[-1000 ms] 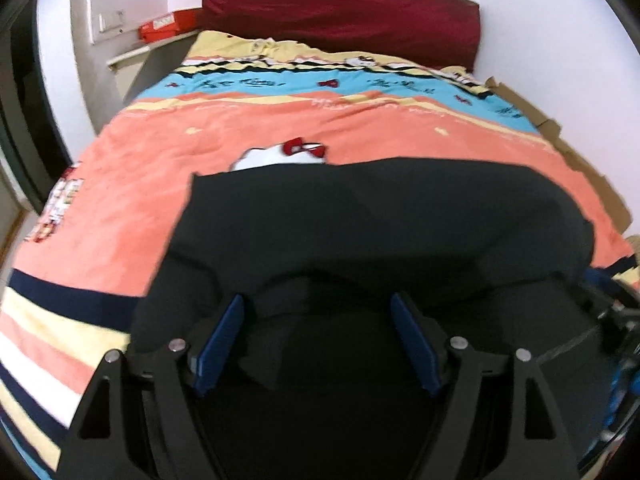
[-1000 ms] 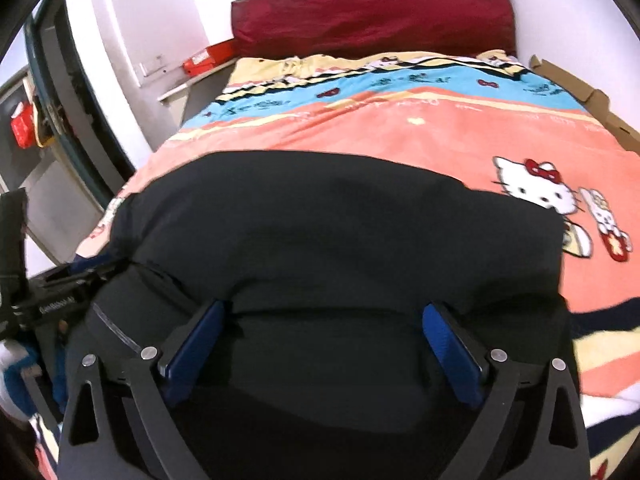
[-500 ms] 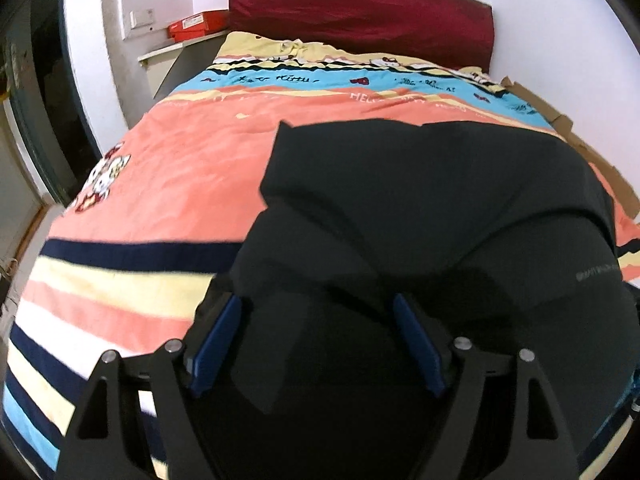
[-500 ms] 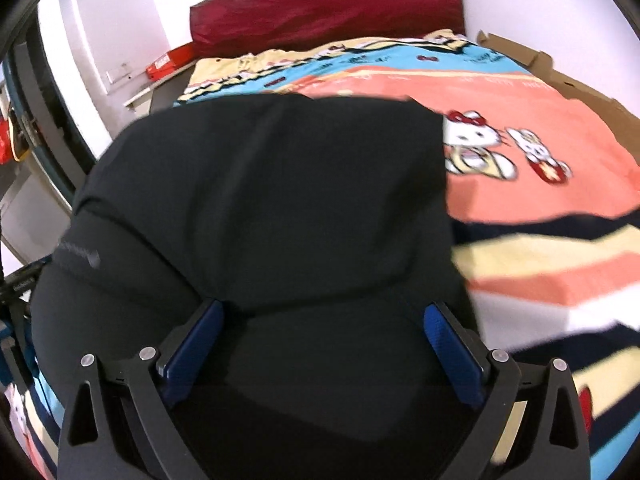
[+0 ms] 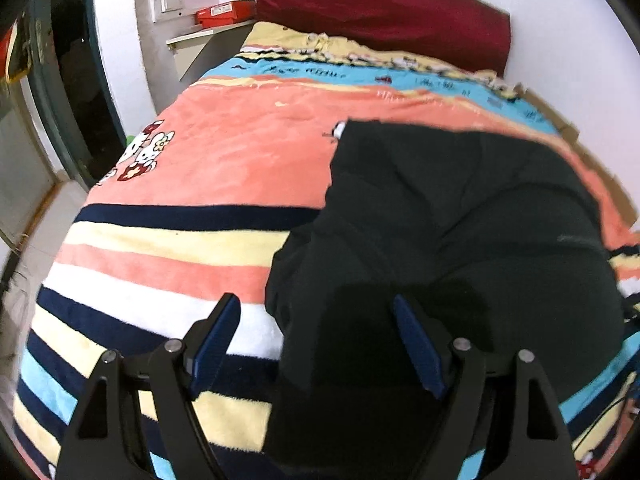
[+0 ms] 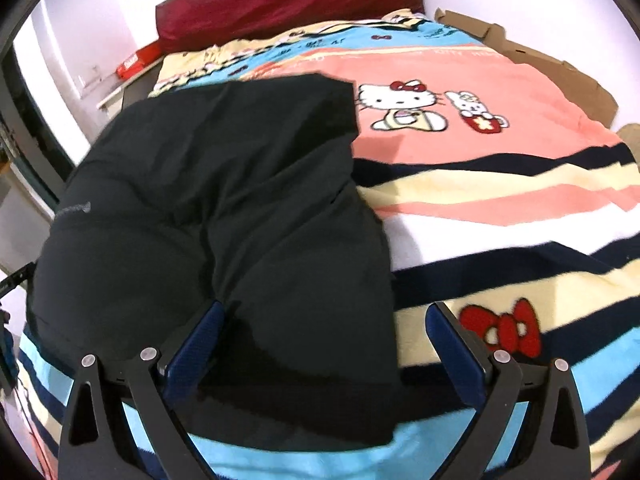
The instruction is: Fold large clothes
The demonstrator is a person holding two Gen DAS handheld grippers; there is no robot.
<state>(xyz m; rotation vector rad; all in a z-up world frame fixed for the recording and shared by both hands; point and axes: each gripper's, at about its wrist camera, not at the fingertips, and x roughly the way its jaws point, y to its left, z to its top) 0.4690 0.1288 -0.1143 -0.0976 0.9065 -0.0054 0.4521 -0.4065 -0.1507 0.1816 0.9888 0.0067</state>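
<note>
Garment (image 5: 460, 220), black, smooth, lies rumpled on fleecy striped blanket (image 5: 180, 240); both tongs (image 5: 316, 344) (image 6: 324, 348) apart.

A black garment (image 5: 460, 220) lies on a striped coral, cream, navy and blue blanket (image 5: 224, 168).

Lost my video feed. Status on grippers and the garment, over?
Left gripper open, right gripper open, both empty. Black garment lying bunched on the striped blanket, released. Nothing in the way.
</note>
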